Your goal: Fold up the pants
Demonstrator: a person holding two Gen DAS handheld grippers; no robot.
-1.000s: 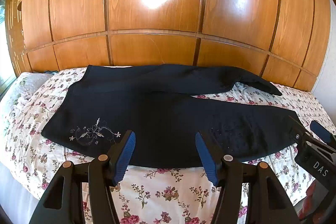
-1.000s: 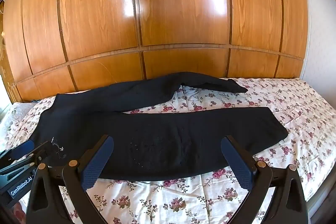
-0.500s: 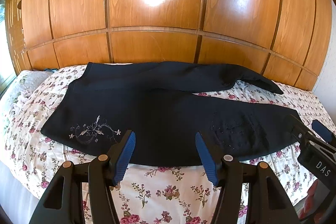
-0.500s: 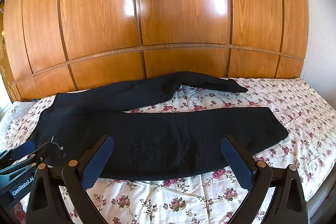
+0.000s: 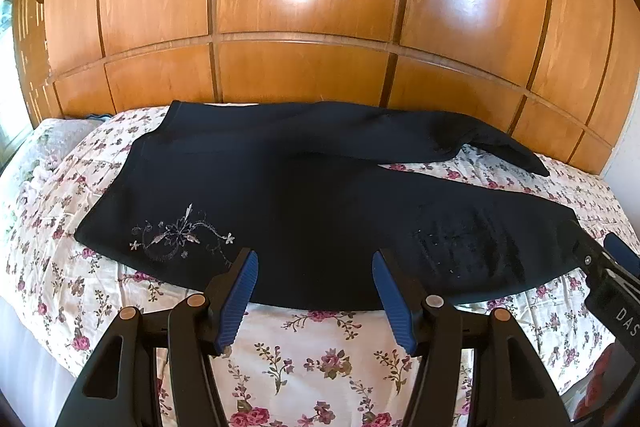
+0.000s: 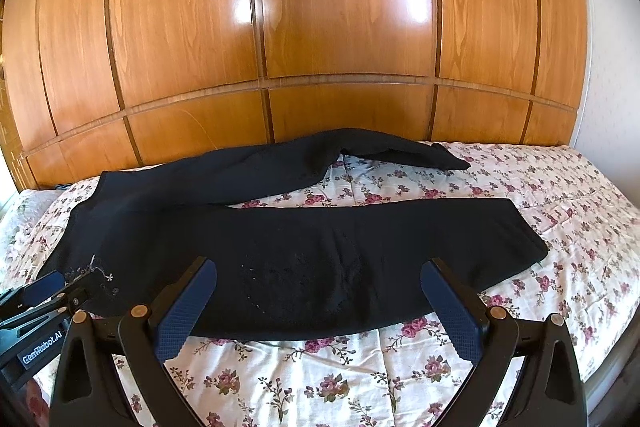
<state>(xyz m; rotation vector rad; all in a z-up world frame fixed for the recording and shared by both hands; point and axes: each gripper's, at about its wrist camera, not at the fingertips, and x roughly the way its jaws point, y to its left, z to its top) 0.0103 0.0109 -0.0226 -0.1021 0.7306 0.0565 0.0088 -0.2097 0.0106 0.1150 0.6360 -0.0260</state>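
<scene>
Your black pants (image 6: 320, 247) lie flat on the floral bedspread (image 6: 360, 383), long axis parallel to the glossy wooden panel wall (image 6: 320, 27). The waist points left, the legs right. The far leg bends near that wall. The fabric is matte, with pale floral embroidery (image 5: 180, 237). Your left gripper (image 5: 314, 281) and right gripper (image 6: 320, 291) hover with jaws spread, holding nothing.
</scene>
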